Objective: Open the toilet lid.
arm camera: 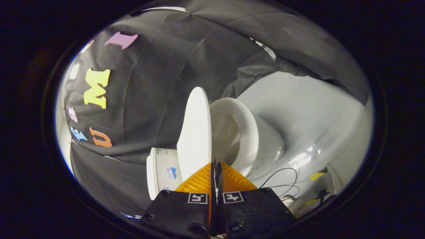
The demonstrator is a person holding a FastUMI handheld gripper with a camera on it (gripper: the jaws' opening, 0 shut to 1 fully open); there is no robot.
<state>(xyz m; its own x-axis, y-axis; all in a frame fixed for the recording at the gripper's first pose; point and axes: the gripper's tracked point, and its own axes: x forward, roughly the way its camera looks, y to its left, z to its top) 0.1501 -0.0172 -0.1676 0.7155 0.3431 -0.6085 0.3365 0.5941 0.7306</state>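
Gripper [214, 166] clenched: the two orange ribbed fingers [199, 181] are pressed together with only a thin dark slit between them, nothing visibly held. Behind the fingers, two black rough-textured blocks each carry a small square black-and-white marker.

Toilet lid [196, 132] stands raised, seen almost edge-on just ahead of the fingertips. It is a smooth white oval slab, thin, glossy plastic by the look, with a rounded rim. Whether the fingertips touch its lower edge cannot be told; they sit right at it.

Seat [247, 132] lies beside the lid on the far side from the cistern, a white ring with a broad rounded lip, open in the middle. Bowl [270, 146] beneath it is glazed white, bulging and shiny, with bright highlights on its curve.

Cistern [162, 171] sits against the lid's other face: a boxy white body with rounded corners and a couple of small stickers on its side.

Floor [308, 109] beyond the bowl is pale grey, smooth and faintly reflective. Thin black cables [282, 177] loop across it near the base of the bowl, and strips of yellow tape [317, 176] lie close to them.

Black cloth wall [149, 99] hangs behind the toilet, matte, creased in long folds.
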